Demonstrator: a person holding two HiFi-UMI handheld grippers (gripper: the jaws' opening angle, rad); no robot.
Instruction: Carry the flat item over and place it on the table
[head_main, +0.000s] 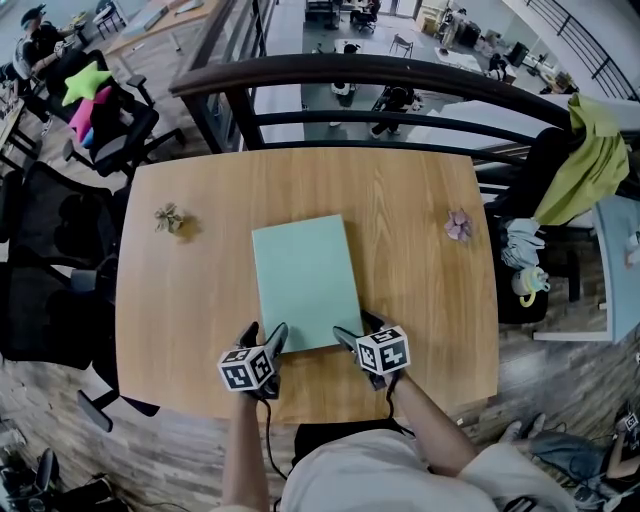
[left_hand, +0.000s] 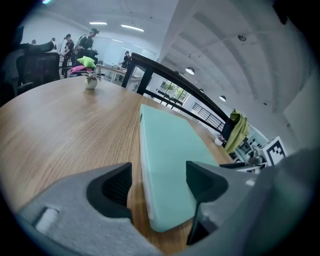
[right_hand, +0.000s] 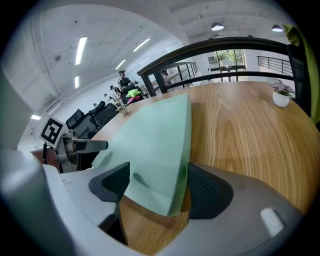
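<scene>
You are holding both grippers at the near edge of the wooden table (head_main: 190, 300), one at each near corner of the pale green flat panel (head_main: 303, 280). The panel is lying on the table top, midway between the left and right edges and closer to the near edge than the far one.

The left gripper (head_main: 266, 335) is standing with its jaws well apart, straddling the panel's near left corner. In the left gripper view, neither jaw is pressing on the panel. The right gripper (head_main: 357, 330) is spread equally wide around the near right corner. Its outer jaw is sitting just beside or against the panel's side edge, and contact is hard to make out.

Bare wood is running along both long sides of the panel out to the table's left and right edges. A small potted plant (head_main: 170, 218) is standing near the left edge and a second potted plant (head_main: 458, 225) near the right edge, both well apart from the panel. A dark railing (head_main: 400, 72) is curving just beyond the far edge. Black office chairs (head_main: 45, 290) are crowding the left edge.

In the head view the gripper bodies are covering the panel's near corners. Whether the near right corner is raised off the wood cannot be told.
</scene>
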